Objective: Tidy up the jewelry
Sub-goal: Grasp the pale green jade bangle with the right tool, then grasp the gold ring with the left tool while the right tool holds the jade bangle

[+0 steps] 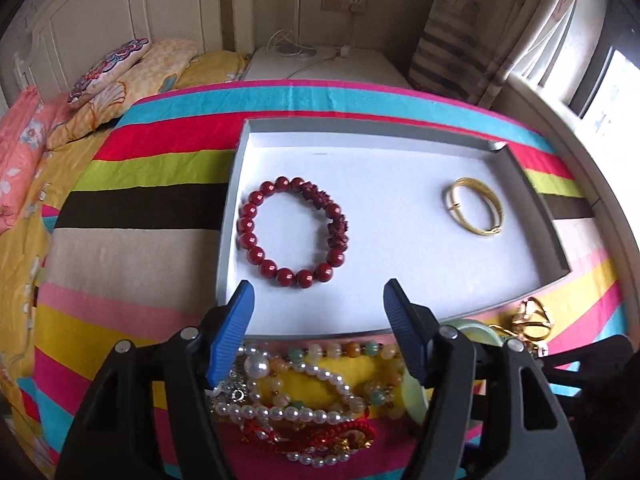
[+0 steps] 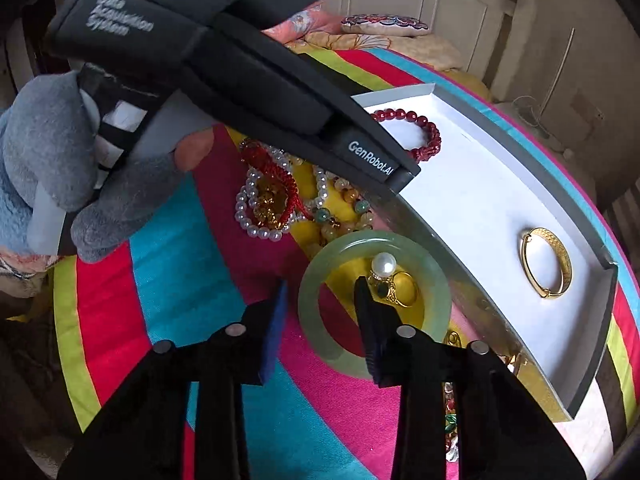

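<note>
**Work area.** We see a desk covered by a striped cloth (image 1: 132, 208). On it sits a shallow grey tray (image 1: 360, 126) with a white floor. A bed with pillows (image 1: 108, 68) lies behind the desk.

**Items in the tray.** A red bead bracelet (image 1: 250, 210) lies flat in the left part of the tray. A gold bangle (image 1: 478, 229) lies flat in the right part, well apart from the bracelet.

**Items outside the tray.** A tangled pile rests on the cloth just beside the tray's near wall. In it we identify a pearl strand (image 1: 280, 414), a red cord piece (image 1: 304, 436) and a strand of mixed pale beads (image 1: 352, 349). A pale green jade bangle (image 2: 360, 242) lies flat on the cloth next to the pile and close to the tray wall. Inside its ring sit a pearl ring (image 2: 383, 264) and a gold ring (image 2: 406, 294), touching each other.

**Left tool.** The left tool (image 1: 319, 283) is held above the tray's near edge and the pile by a gloved hand (image 2: 60, 168). Its jaws stand wide, with nothing gripped between them.

**Right tool.** The right tool (image 2: 322, 281) points down at the jade bangle. Its jaws are set narrow and straddle the bangle's near-left rim: one finger outside the ring, one inside. We see a gap on each side of the rim; the pads do not visibly press on it.
</note>
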Demonstrator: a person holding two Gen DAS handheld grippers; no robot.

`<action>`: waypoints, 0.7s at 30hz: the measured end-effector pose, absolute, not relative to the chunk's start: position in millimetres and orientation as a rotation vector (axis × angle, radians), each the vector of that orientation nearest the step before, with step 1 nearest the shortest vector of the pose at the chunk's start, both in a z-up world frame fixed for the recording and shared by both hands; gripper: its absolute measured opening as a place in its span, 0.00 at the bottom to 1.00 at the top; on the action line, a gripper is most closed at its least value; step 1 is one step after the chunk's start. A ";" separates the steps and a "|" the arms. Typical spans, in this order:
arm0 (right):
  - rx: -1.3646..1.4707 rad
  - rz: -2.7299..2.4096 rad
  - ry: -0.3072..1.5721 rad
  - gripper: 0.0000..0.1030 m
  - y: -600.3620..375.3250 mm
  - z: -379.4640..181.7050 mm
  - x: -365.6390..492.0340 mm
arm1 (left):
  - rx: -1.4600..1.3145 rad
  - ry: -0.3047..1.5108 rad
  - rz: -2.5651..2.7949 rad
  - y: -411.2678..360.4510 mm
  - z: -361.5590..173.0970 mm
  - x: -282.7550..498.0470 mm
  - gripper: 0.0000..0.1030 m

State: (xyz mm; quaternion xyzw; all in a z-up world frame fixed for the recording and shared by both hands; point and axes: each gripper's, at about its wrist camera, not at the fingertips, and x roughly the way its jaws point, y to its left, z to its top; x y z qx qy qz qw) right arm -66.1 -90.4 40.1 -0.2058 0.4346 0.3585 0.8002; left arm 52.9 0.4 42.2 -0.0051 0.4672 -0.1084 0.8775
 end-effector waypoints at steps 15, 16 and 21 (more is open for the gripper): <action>0.015 0.727 0.791 0.13 -158.8 76.0 -82.1 | 0.066 0.738 -0.245 62.0 70.7 -43.5 0.87; 0.032 0.712 0.779 0.13 -165.9 78.4 -85.0 | 0.092 0.739 -0.259 58.5 67.3 -49.7 0.87; 0.069 0.624 0.749 0.13 -193.1 89.3 -103.2 | 0.220 0.738 -0.313 30.0 54.6 -62.6 0.86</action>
